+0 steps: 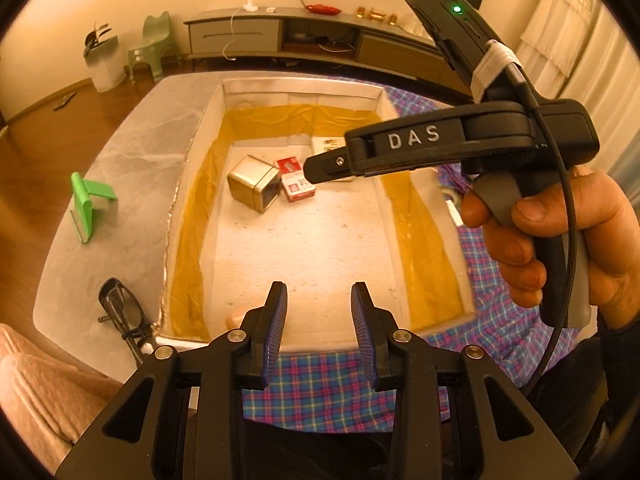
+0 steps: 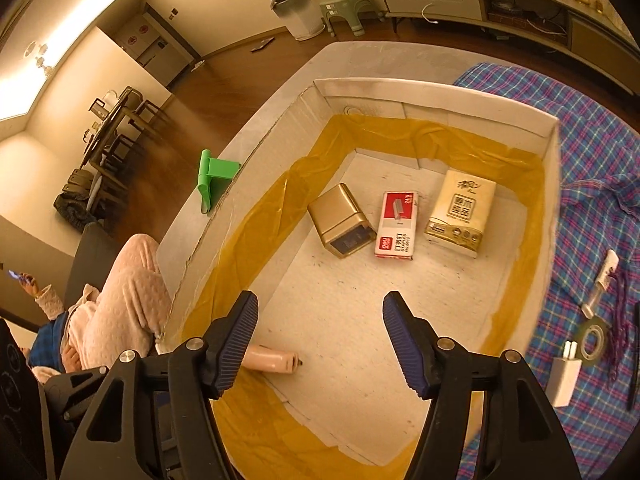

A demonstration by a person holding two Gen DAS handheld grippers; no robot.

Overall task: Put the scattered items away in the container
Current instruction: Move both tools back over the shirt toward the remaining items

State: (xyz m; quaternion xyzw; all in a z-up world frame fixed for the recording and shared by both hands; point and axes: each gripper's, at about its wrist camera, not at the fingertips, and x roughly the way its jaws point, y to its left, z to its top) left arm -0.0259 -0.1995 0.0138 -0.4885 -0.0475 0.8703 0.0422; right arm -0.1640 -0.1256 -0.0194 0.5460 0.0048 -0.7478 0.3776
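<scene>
While both grippers (image 1: 319, 334) (image 2: 320, 344) gape, box (image 2: 554, 148) floor lies open.

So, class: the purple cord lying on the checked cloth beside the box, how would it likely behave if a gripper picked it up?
The purple cord lies in loose, wavy strands, so it is probably floppy and would dangle from one pinch point. It looks thin, so likely light, though it may slip between the pads. Its strands run close to the tape roll, so lifting could nudge that.

Location is a home living room, indicated by wood flooring, a long low media cabinet (image 1: 280, 34), window curtains (image 1: 560, 28), a dining table with chairs (image 2: 114, 128), and a potted plant (image 2: 294, 10).
</scene>
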